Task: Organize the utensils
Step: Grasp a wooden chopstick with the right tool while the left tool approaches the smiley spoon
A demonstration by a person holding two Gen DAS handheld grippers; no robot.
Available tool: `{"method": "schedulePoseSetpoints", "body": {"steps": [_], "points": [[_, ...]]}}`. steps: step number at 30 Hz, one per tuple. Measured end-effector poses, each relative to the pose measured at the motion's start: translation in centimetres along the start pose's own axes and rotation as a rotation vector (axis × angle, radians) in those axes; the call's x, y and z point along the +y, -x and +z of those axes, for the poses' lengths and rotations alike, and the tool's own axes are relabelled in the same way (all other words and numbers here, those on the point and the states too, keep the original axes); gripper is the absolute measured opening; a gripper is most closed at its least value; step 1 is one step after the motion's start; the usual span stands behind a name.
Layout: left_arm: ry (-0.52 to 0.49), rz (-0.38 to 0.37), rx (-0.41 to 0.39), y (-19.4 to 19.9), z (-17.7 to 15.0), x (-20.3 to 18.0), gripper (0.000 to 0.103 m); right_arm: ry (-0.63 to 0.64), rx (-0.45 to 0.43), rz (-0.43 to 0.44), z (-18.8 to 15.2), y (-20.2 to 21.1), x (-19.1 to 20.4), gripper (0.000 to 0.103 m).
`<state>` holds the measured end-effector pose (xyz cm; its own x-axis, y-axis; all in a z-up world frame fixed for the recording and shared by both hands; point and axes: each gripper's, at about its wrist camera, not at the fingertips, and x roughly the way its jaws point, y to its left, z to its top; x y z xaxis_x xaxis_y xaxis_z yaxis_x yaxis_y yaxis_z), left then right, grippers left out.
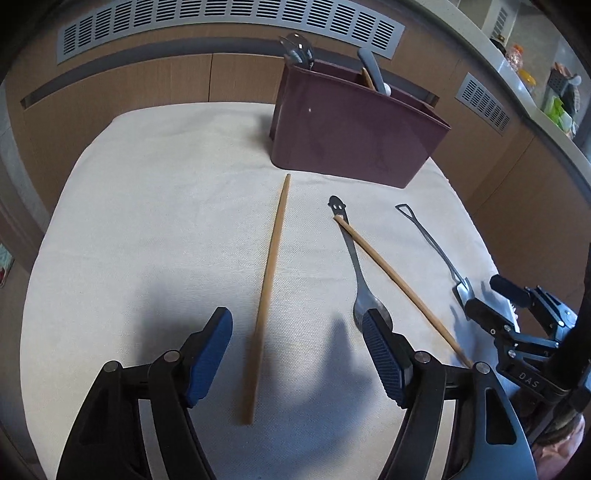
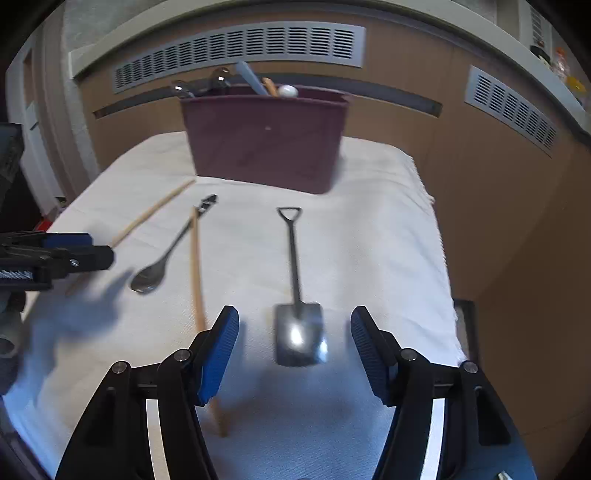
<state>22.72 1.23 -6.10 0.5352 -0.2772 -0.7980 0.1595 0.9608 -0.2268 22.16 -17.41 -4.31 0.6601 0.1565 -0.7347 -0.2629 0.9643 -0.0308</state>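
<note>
A maroon utensil holder stands at the far side of a white cloth and holds several utensils; it also shows in the right wrist view. On the cloth lie two wooden chopsticks, a metal spoon and a shovel-shaped spoon. My left gripper is open, its jaws on either side of the left chopstick's near part. My right gripper is open, its jaws on either side of the shovel spoon's blade, just above it. The second chopstick crosses the spoon handle.
Wooden cabinet panels with grey vent grilles run behind the table. A counter with small items is at the far right. The cloth's right edge drops off beside the shovel spoon.
</note>
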Motion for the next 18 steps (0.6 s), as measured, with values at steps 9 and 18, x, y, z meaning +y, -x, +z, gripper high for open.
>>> {"method": "schedulePoseSetpoints", "body": {"steps": [9,18], "points": [[0.015,0.064,-0.019,1.0,-0.4,1.2,0.074,0.128,0.082,0.177,3.4,-3.1,5.1,0.023],[0.075,0.054,-0.014,1.3,-0.9,3.3,0.074,0.114,0.148,0.165,3.5,-5.0,5.6,0.006]]}}
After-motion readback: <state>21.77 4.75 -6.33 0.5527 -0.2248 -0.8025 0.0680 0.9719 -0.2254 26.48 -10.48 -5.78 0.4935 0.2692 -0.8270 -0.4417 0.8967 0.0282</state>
